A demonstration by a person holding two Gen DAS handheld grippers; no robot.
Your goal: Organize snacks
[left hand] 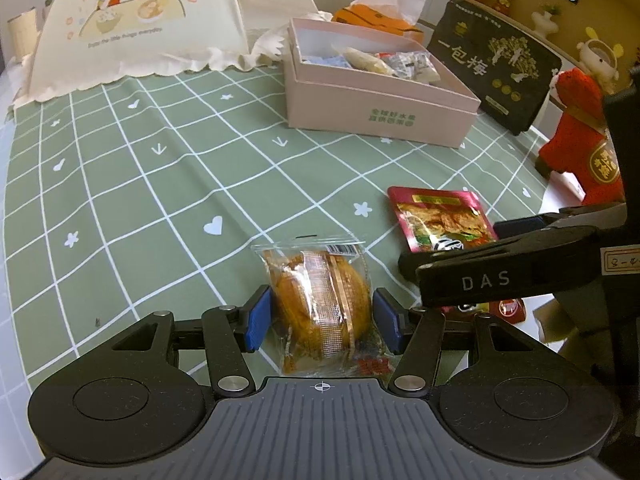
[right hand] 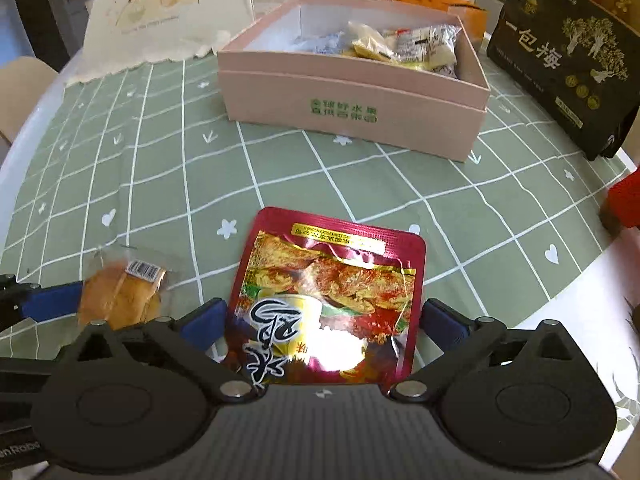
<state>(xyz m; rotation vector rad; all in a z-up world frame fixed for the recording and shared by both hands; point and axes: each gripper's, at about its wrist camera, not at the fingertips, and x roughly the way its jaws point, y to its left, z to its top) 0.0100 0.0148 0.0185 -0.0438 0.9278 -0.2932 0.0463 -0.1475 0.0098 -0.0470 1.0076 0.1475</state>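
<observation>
At lower centre of each view, your left gripper brackets the clear-wrapped pastry, jaws wide; your right gripper straddles the red foil pouch, jaws spread.

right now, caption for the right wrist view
Right hand-held gripper open around a red snack pouch on the green tablecloth, pink box beyond.

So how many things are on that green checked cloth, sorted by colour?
Pink: 1, the open box with snacks inside
Black: 1, the big bag
Red: 1, the foil packet
Clear with orange contents: 1, the small packet
Cream: 1, the food cover
Total: 5, leaving out the box's contents and things beyond the cloth.
</observation>
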